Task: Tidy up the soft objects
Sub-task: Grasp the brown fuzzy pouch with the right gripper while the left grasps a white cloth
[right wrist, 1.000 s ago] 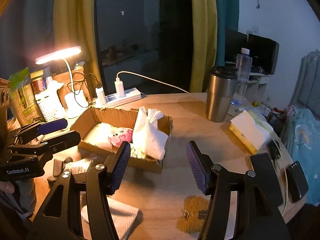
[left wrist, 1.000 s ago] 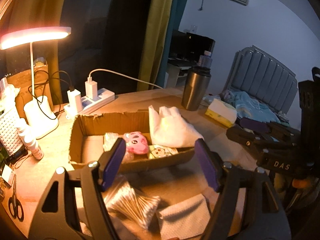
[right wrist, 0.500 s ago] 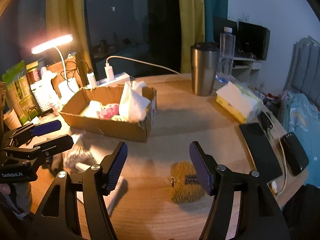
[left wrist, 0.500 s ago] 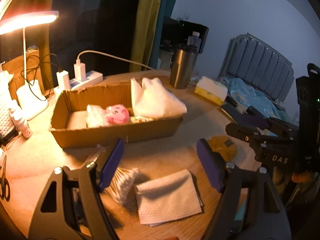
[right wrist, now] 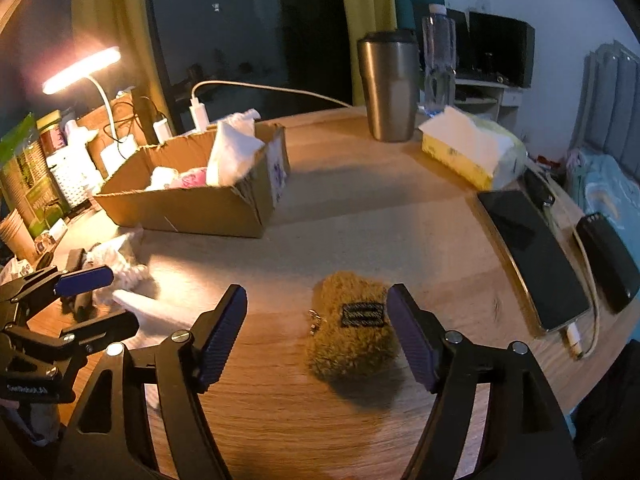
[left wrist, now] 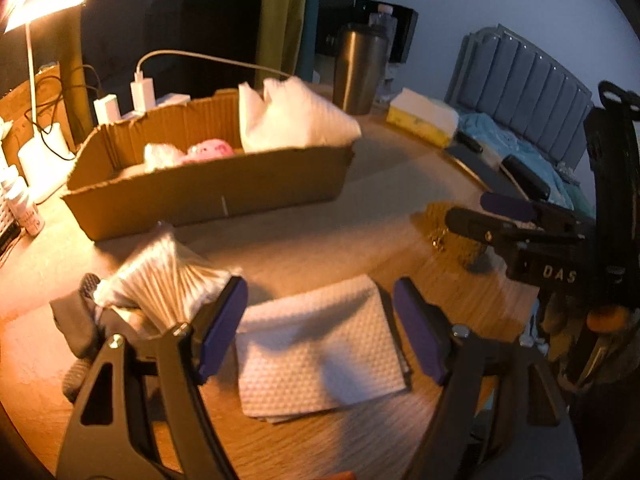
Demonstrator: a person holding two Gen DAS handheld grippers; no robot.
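Observation:
A cardboard box (left wrist: 208, 188) holds a white cloth (left wrist: 292, 116) and a pink plush toy (left wrist: 208, 148); the box also shows in the right wrist view (right wrist: 192, 204). My left gripper (left wrist: 320, 328) is open, low over a folded white textured cloth (left wrist: 316, 344) that lies between its fingers. A bag of cotton swabs (left wrist: 164, 276) lies by the left finger. My right gripper (right wrist: 316, 332) is open over a brown fuzzy pouch (right wrist: 352, 336), which sits between its fingers toward the right one. The pouch also shows in the left wrist view (left wrist: 440, 220).
A steel tumbler (right wrist: 388, 84), a water bottle (right wrist: 438, 60) and a yellow tissue pack (right wrist: 472, 152) stand at the back. A phone (right wrist: 532, 256) and a dark case (right wrist: 612, 264) lie at the right edge. A lit lamp (right wrist: 80, 68), power strip and bottles are at left.
Both grippers have pulled back from the box and dropped toward the table. The left now frames the folded cloth, the right frames the brown pouch. Both stay open.

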